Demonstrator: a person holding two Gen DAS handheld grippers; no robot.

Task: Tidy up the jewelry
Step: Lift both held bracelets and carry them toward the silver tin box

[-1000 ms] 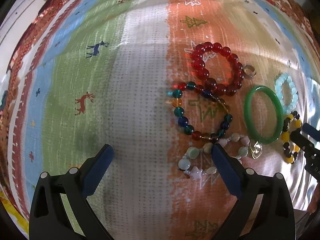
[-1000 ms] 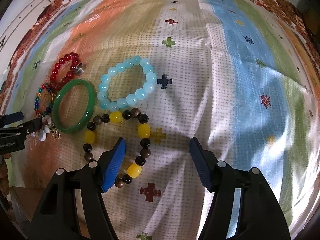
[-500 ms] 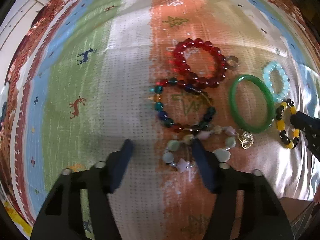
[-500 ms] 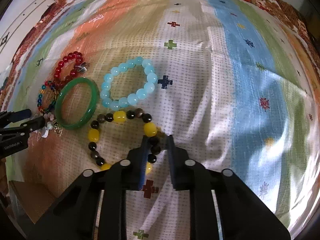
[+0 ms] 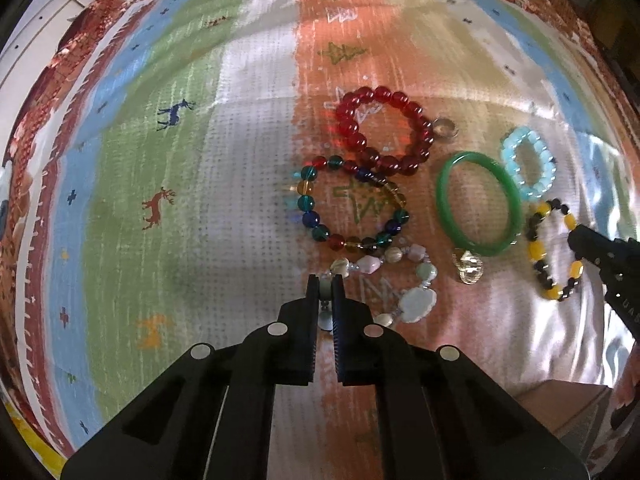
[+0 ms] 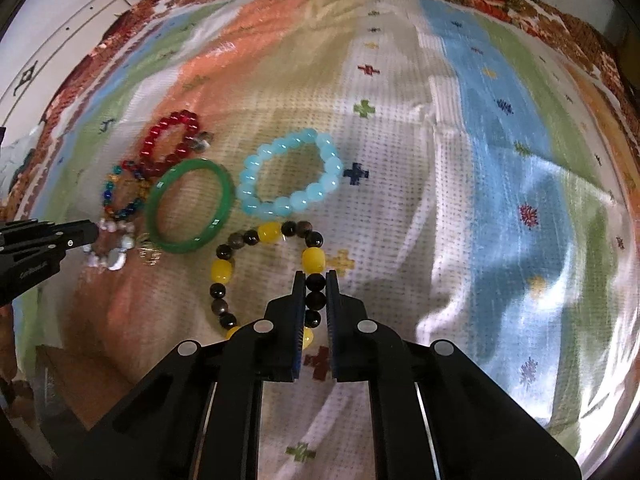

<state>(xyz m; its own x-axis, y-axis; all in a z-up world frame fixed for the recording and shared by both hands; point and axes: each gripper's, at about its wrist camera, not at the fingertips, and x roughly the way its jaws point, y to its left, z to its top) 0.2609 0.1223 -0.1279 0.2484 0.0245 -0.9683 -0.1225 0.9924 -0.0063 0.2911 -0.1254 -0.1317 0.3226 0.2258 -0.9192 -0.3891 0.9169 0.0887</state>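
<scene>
1. A striped cloth point(image 5: 168, 184) in green, blue, white and orange, with deer and cross motifs, covers the surface.
2. White panelled furniture point(image 6: 60, 56) shows at upper left.
3. Bright light glares at right.

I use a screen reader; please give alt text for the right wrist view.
The right gripper is shut on a black and yellow bead bracelet lying on a patterned cloth. Beyond it lie a pale blue bead bracelet and a green bangle.
</scene>
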